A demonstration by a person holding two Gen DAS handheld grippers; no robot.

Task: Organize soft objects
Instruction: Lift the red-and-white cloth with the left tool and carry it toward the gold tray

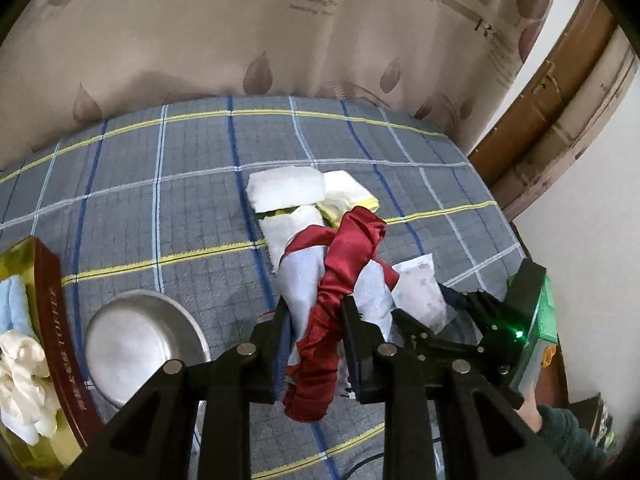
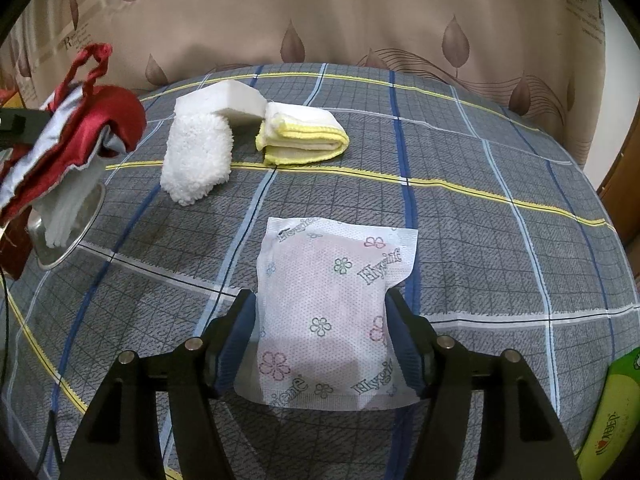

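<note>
My left gripper (image 1: 314, 312) is shut on a red satin and pale grey cloth bundle (image 1: 340, 276), held above the bed; the bundle also shows at the far left of the right wrist view (image 2: 76, 128). My right gripper (image 2: 320, 312) has its jaws on both sides of a white flower-printed hygiene packet (image 2: 328, 308) lying on the plaid sheet; the packet fills the gap between the pads. Farther back lie a white sponge block (image 2: 224, 100), a fluffy white cloth (image 2: 198, 158) and a folded white towel with yellow trim (image 2: 304, 134).
A steel bowl (image 1: 140, 344) sits on the grey plaid bed sheet (image 1: 160, 200) at the left, beside a gold and brown toffee tin (image 1: 48, 320) holding pale cloths. A curtain hangs behind the bed. A green packet (image 2: 616, 408) lies at the right edge.
</note>
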